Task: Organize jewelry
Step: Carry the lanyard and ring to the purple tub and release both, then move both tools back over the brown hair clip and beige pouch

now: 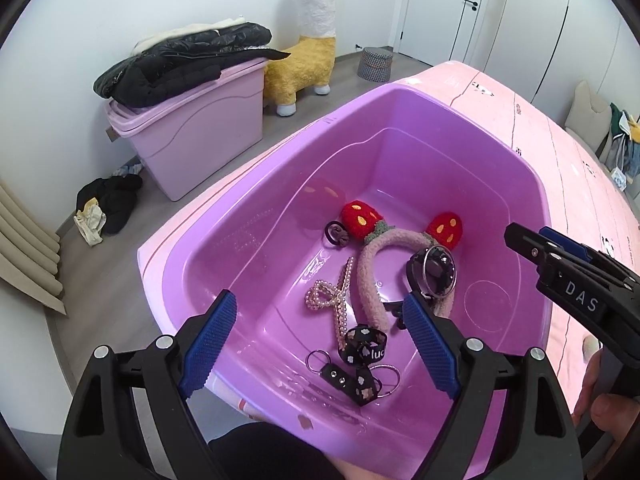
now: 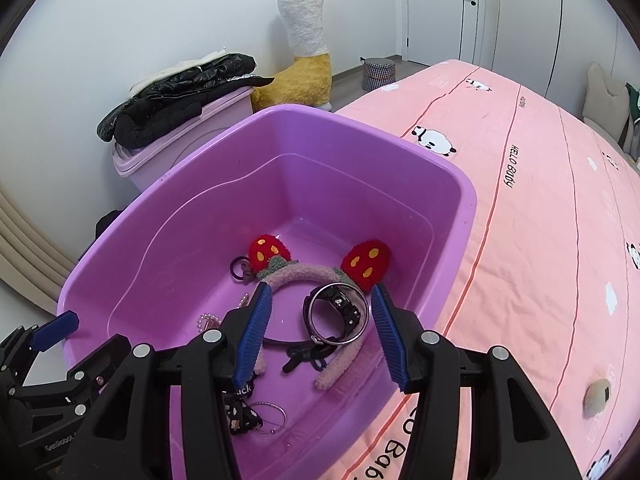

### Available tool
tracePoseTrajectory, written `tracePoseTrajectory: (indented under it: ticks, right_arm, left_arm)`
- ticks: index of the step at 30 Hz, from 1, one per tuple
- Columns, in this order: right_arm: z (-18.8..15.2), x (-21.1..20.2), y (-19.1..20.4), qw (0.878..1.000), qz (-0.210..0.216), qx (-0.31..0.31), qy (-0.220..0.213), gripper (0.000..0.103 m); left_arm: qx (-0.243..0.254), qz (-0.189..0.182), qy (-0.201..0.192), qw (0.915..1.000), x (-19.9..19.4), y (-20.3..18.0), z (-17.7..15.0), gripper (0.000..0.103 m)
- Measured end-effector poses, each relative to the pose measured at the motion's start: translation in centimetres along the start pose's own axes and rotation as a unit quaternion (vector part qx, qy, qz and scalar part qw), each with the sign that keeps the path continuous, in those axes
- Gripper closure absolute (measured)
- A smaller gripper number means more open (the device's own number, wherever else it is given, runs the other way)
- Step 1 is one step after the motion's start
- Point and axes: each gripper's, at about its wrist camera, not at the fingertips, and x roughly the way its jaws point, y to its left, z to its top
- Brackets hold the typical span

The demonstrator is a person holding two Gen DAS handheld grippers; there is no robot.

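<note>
A purple bin (image 1: 384, 89) (image 2: 320, 114) stands on the pink bedspread (image 2: 540, 240). On its floor lie a fluffy headband with red strawberry ears (image 1: 370, 276) (image 2: 304, 270), a black watch inside a silver bangle (image 1: 436, 276) (image 2: 340, 308), a pearl hair clip (image 1: 328, 296) (image 2: 208, 322), a black flowered strap with key rings (image 1: 362, 350) (image 2: 240, 416) and a dark hair tie (image 1: 336, 234) (image 2: 240, 270). My left gripper (image 1: 320, 304) (image 2: 56, 328) hovers open over the bin's near-left side, holding nothing. Open and empty too, my right gripper (image 2: 320, 292) (image 1: 520, 240) hangs above the watch.
On the floor to the left stands a pink lidded storage box (image 1: 200, 132) with a black jacket (image 1: 180, 60) on top. Behind it are a yellow alpaca toy (image 1: 308, 64) and a checked basket (image 1: 374, 64). Clothes (image 1: 108, 204) lie on the floor. A hand (image 1: 600, 400) shows at lower right.
</note>
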Motion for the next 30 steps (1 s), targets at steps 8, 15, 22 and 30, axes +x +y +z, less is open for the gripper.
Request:
tracePoseTrajectory:
  ticks: [8, 15, 22, 30]
  right_arm:
    - [-1.9, -3.1, -1.8, 0.999, 0.008, 0.029, -0.02, 0.053]
    - [-5.0, -6.9, -4.4, 0.997, 0.006, 0.063, -0.047, 0.053]
    - [-9.5, -11.2, -9.2, 0.991, -0.021, 0.112, -0.071, 0.053]
    - [-17.0, -16.4, -17.2, 0.976, -0.091, 0.181, -0.077, 0.053]
  left_arm:
    - [0.002, -0.005, -0.016, 0.9998, -2.3, -0.9, -1.0, 0.019]
    - [0.015, -0.025, -0.024, 0.9993, -4.2, -3.3, -2.5, 0.018]
    - [0.049, -0.064, -0.031, 0.9963, -6.4, -7.6, -5.1, 0.017]
    - [0.096, -0.113, -0.022, 0.9887, -7.8, -13.6, -9.4, 0.014]
